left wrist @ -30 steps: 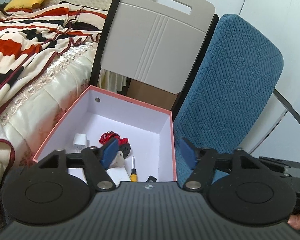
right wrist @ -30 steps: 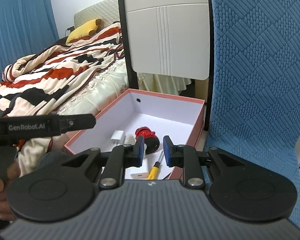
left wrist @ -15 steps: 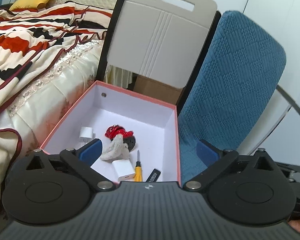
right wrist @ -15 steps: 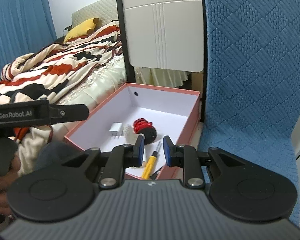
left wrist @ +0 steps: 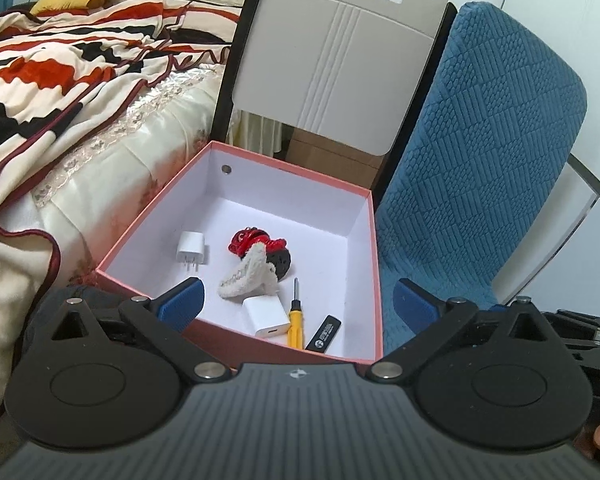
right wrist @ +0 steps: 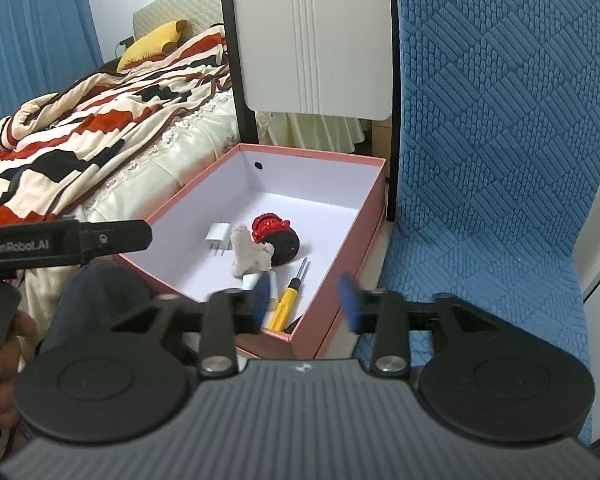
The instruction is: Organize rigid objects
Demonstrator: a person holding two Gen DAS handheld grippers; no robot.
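A yellow-handled screwdriver [left wrist: 294, 323], a white plug adapter [left wrist: 191, 249], a white rectangular charger block [left wrist: 266, 316], a black flat stick [left wrist: 323, 333], a red-and-black round toy [left wrist: 265, 246] and a cream fuzzy piece [left wrist: 247, 273] lie inside the pink-rimmed white cardboard box [left wrist: 374, 264]. The left gripper [left wrist: 296, 300] gapes wide and empty above the box's near edge. The right gripper [right wrist: 305, 300], fingers blurred, stands moderately parted, empty. A blue textured chair [left wrist: 476, 184] stands just beside the box.
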